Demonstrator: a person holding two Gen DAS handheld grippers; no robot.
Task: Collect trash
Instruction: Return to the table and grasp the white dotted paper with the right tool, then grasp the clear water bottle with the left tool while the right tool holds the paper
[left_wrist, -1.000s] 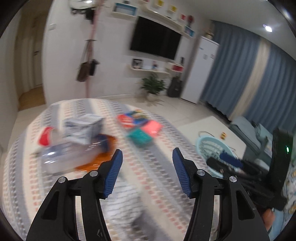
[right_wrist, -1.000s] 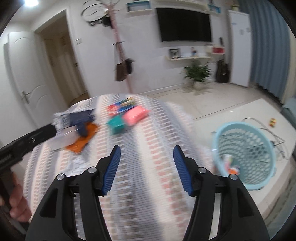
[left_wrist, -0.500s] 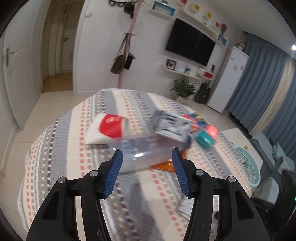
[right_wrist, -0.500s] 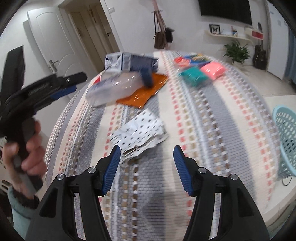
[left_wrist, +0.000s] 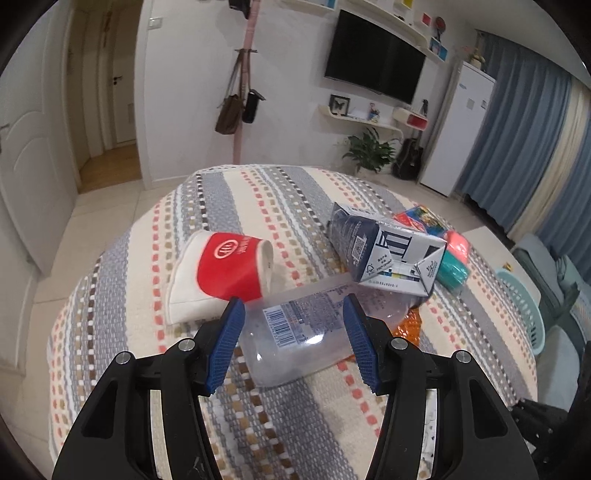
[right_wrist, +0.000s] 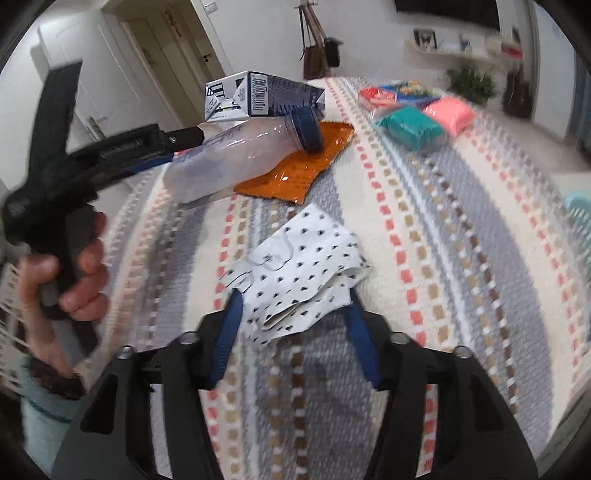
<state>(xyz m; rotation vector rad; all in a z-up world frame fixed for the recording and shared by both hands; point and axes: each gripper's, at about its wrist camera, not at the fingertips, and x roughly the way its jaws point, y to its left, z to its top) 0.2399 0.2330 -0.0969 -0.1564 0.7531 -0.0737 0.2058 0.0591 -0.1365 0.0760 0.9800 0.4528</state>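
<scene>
A clear plastic bottle with a blue cap lies on the striped table, its base between the fingers of my open left gripper. A red and white paper cup lies left of it, a blue and white carton behind it, an orange wrapper under it. My right gripper is open around the near edge of a crumpled white dotted paper. The left gripper also shows in the right wrist view, at the bottle.
Teal and pink packs and a colourful packet lie at the table's far side. A light blue basket stands on the floor to the right of the table.
Both grippers swung left from the basket side and came down to the table. The left one closed in on the bottle, the right one on the dotted paper.
</scene>
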